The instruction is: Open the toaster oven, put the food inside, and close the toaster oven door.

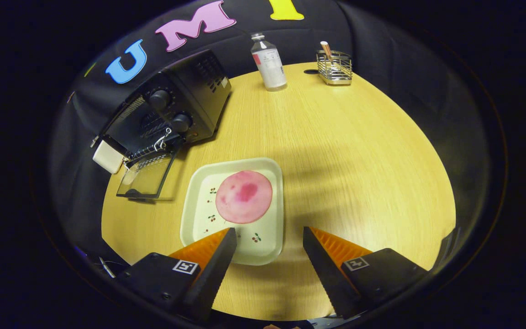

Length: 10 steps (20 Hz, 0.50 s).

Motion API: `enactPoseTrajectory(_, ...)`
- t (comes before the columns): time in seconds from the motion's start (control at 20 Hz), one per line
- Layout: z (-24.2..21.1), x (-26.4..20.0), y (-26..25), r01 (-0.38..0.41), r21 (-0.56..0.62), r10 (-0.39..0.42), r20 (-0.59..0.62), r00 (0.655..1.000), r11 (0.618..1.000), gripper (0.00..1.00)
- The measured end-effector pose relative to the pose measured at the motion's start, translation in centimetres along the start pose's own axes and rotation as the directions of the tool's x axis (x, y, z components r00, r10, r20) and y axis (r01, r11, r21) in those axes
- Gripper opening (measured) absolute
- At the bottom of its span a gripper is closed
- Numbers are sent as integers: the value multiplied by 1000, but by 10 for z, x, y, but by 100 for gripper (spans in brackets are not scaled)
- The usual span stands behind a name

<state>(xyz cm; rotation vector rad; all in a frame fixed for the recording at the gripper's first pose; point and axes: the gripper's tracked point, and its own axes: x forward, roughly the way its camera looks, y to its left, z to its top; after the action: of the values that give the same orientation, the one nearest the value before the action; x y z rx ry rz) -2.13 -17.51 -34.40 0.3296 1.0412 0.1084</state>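
The tongs [270,233] were held spread wide above the wooden worktop [345,151], nothing gripped between them. Just ahead of them, a pink round slice of food [244,196] lay on a pale tray [263,249], whose near edge sat between the fingertips. Beyond the tray, the black toaster oven [171,107] stood with its glass door [145,176] folded down; a rack seemed to be visible inside. A bottle [268,63] and a wire holder [334,67] stood at the far edge.

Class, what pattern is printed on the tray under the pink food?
Small cherry sprigs on a cream tray, seen in the gripper view.
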Motion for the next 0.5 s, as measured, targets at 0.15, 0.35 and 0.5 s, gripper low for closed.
enactPoseTrajectory(0.15, -2, 6, 7, -14, 0, 14, -25, 1000, 1000, 92)
enactPoseTrajectory(0.35, -2, 11, 9, -15, 14, 16, -52, 999, 1000, 77)
enactPoseTrajectory(0.5, -2, 15, 6, 30, 2, -30, -81, 996, 1000, 51)
